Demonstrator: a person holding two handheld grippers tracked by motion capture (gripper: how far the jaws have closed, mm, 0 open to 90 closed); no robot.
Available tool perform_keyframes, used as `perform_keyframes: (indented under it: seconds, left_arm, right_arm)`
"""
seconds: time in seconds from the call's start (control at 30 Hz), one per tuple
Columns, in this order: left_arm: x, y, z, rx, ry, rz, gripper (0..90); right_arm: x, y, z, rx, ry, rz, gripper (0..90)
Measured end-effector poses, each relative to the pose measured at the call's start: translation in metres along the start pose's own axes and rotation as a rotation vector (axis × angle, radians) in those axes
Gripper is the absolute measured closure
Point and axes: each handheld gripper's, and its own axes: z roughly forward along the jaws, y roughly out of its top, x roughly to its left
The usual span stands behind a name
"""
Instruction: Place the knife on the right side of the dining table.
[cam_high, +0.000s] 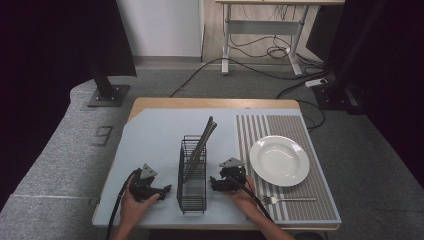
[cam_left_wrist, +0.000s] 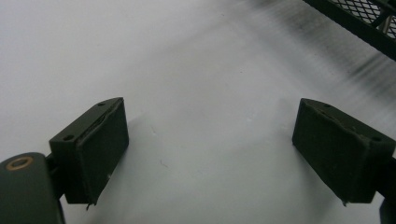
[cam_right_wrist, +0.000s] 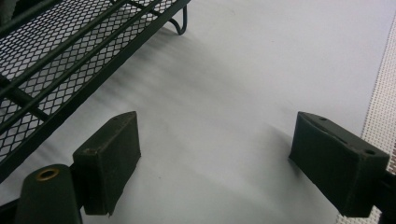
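Note:
A black wire cutlery rack (cam_high: 192, 172) stands at the table's middle front, with long utensils (cam_high: 202, 142) leaning out of its far end. My left gripper (cam_high: 167, 190) rests low on the pale blue mat to the rack's left, open with nothing between its jaws (cam_left_wrist: 210, 154). My right gripper (cam_high: 212, 184) sits just right of the rack, also open and empty (cam_right_wrist: 215, 158). The rack's mesh side (cam_right_wrist: 60, 60) fills the upper left of the right gripper view. A white plate (cam_high: 279, 160) lies on the striped placemat, and a fork (cam_high: 288, 199) lies in front of it.
The striped grey placemat (cam_high: 292, 130) covers the table's right part; its edge (cam_right_wrist: 380, 107) shows in the right gripper view. The rack's corner (cam_left_wrist: 359, 23) appears at the upper right of the left gripper view. A desk frame with cables (cam_high: 262, 30) stands on the floor beyond.

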Motion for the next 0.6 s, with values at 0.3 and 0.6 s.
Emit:
perform_keyframes:
  seconds: [0.3,0.6]
  left_arm:
    - [0.0,0.0,0.0,0.0,0.0,0.0,10.1]
    - [0.0,0.0,0.0,0.0,0.0,0.0,10.1]
  right_arm:
    - [-0.004,0.001,-0.006,-0.04,0.023,0.041,15.4]
    - [-0.018,0.021,-0.037,-0.153,0.047,0.07,15.8]
